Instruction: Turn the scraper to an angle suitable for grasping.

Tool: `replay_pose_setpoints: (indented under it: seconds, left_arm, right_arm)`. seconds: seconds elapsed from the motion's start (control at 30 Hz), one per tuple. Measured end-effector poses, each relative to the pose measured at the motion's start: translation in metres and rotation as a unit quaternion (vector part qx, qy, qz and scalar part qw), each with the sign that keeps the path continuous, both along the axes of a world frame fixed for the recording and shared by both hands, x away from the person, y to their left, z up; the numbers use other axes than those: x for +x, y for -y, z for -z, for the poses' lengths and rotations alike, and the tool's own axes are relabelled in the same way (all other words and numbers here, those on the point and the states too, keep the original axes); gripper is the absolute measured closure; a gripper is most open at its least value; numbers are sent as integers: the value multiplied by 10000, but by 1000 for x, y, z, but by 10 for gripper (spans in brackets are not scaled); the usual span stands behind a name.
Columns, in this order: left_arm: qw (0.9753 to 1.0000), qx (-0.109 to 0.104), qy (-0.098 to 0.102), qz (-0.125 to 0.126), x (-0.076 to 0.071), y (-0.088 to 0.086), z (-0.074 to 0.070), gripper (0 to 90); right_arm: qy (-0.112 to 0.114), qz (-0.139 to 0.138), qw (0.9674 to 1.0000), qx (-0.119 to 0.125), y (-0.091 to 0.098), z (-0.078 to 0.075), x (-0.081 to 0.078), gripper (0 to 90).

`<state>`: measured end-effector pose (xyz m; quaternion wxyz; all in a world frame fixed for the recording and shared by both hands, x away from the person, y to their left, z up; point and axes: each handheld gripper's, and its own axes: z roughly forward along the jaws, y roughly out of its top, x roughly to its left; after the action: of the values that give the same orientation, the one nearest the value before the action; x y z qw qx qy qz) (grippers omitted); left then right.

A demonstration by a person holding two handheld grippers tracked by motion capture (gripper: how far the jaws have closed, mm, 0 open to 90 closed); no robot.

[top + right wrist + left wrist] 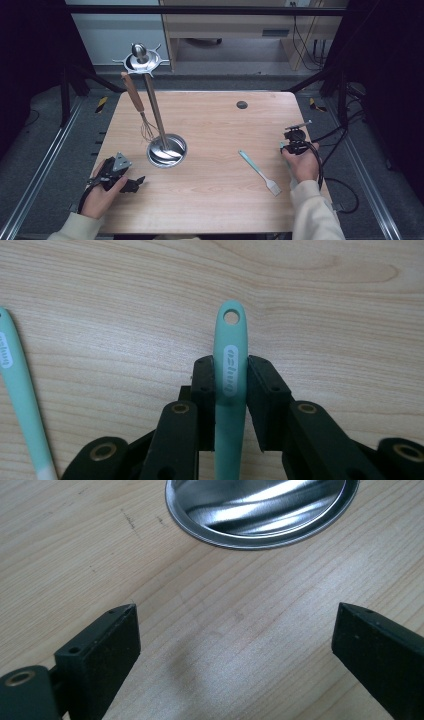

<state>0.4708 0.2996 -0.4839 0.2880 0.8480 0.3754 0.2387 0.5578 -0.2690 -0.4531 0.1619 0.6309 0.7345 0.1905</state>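
One handle (230, 337): clamped in right claw (230, 362), hole end leading.
Rack (141, 59): well left of it.
Left claw (236, 607): open, empty, nearer the Rack.

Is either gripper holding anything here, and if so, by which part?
The right gripper is shut on a mint-green utensil handle, clamped just below the end with the hanging hole. The left gripper is open over bare table, holding nothing.

Even overhead light, dark surroundings, glare on the steel base (260, 510).
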Motion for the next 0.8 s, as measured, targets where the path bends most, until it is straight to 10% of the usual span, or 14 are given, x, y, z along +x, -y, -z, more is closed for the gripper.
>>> replay_pose_setpoints:
  seconds: [0.43,0.8]
  left_arm:
    - [10000,-37,0,-32,0,-1,0,44]
    - [10000,-29,-3,-28,0,-1,0,44]
  right_arm:
    - [357,-327,9988,-12,-13,-33,-9,746]
    - [979,-859,9915,64,-51,-79,-24,746]
